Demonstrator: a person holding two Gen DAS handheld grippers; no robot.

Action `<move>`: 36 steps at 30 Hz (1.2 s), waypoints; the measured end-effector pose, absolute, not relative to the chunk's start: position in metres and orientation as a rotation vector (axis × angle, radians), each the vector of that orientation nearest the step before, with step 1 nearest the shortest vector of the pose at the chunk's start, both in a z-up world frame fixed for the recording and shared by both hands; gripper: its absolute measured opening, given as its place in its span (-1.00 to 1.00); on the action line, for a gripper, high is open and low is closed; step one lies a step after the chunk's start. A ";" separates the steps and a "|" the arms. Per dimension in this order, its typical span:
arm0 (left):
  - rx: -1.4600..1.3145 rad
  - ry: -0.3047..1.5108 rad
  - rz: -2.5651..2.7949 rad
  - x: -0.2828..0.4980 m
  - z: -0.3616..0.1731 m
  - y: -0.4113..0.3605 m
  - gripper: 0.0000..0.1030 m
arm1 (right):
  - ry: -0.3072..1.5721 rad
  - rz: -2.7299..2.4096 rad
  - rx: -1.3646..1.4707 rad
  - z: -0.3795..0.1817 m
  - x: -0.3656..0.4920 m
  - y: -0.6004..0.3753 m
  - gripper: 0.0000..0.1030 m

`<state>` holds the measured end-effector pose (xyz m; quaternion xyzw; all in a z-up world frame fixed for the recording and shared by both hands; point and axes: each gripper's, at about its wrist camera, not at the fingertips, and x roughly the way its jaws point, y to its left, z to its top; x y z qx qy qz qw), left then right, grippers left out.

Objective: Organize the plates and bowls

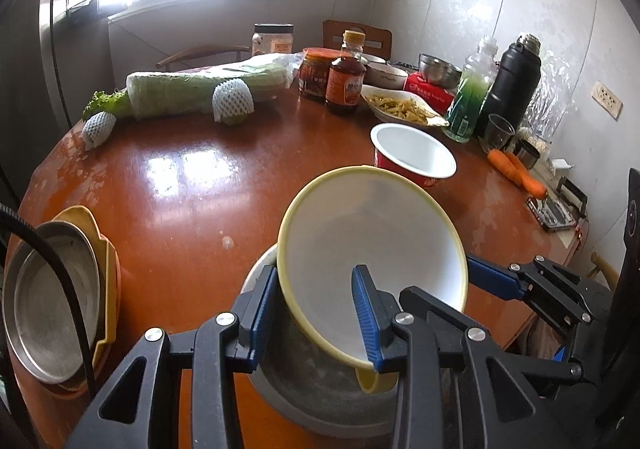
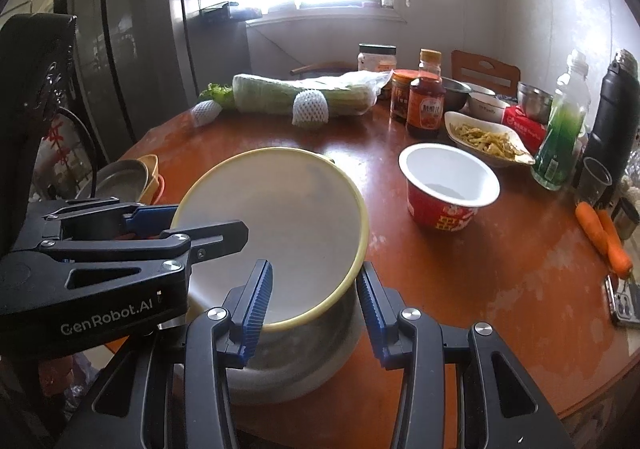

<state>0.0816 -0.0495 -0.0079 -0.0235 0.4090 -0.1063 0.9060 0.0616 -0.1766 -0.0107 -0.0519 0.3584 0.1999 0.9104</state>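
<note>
A white bowl with a yellow rim (image 1: 360, 233) (image 2: 280, 217) sits tilted inside a grey metal bowl (image 1: 320, 393) (image 2: 304, 353) near the front edge of the round wooden table (image 1: 192, 185). My left gripper (image 1: 316, 275) is shut on the yellow-rimmed bowl's near wall, one pad inside and one outside. My right gripper (image 2: 316, 267) is shut across the opposite side, its left pad inside the yellow-rimmed bowl and its right pad against the grey bowl's outside. A metal plate (image 1: 52, 297) (image 2: 120, 177) tops a stack of yellow and orange dishes at the left edge.
A red instant-noodle cup (image 1: 412, 153) (image 2: 448, 185) stands just beyond the bowls. Farther back are a dish of food (image 2: 488, 137), a sauce bottle (image 1: 346, 77), jars, steel bowls, a green bottle, a black flask (image 1: 512, 81) and wrapped cabbage (image 1: 200, 93). Carrots (image 2: 604, 233) and a phone lie right.
</note>
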 end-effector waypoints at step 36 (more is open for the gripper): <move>0.003 0.854 -0.199 0.065 -0.021 -0.053 -0.27 | 0.732 0.386 -0.214 -0.027 0.050 -0.166 -0.10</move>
